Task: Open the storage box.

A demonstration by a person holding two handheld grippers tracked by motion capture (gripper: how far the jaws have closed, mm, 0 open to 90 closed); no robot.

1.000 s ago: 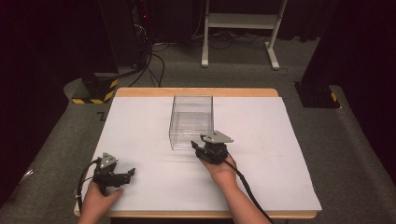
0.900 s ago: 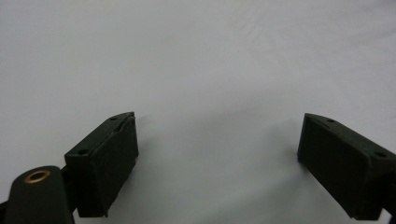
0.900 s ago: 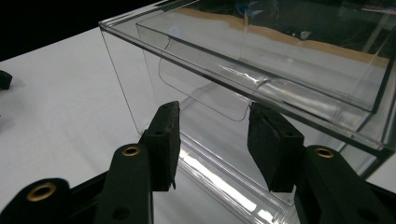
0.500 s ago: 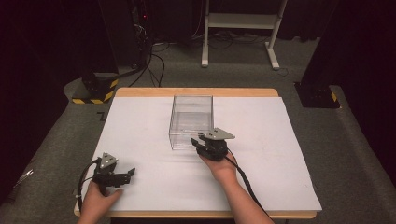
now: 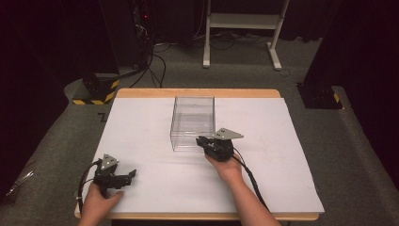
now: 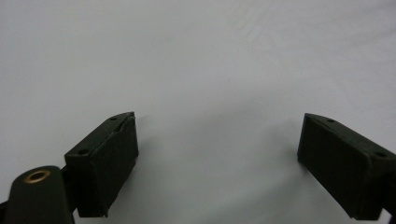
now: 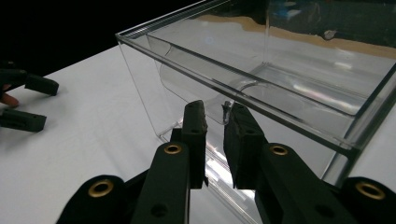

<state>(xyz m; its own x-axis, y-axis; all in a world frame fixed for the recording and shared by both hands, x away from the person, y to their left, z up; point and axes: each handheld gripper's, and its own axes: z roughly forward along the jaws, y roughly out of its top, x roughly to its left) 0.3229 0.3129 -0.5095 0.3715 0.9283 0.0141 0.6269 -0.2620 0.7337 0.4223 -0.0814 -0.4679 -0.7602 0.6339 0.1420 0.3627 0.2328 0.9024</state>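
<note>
my right tongs (image 7: 215, 119) have crept up to the clear box (image 5: 193, 121), jaws nearly together at its near wall, while my left tongs (image 6: 217, 161) stay wide apart.

This looks like a lab or test room set up for recording, not a home. The bench (image 5: 197, 93) has a wooden top covered by a plain white sheet (image 5: 141, 136), and stands on grey carpet (image 5: 56, 141). The surroundings are kept dark, with black panels behind. Bundles of cables (image 5: 150, 66) run across the floor to a dark equipment rack (image 5: 141, 19) with a small red light. A stand base marked with yellow and black hazard tape (image 5: 96, 89) sits at the left, and a white metal frame (image 5: 242, 28) stands at the back.
</note>
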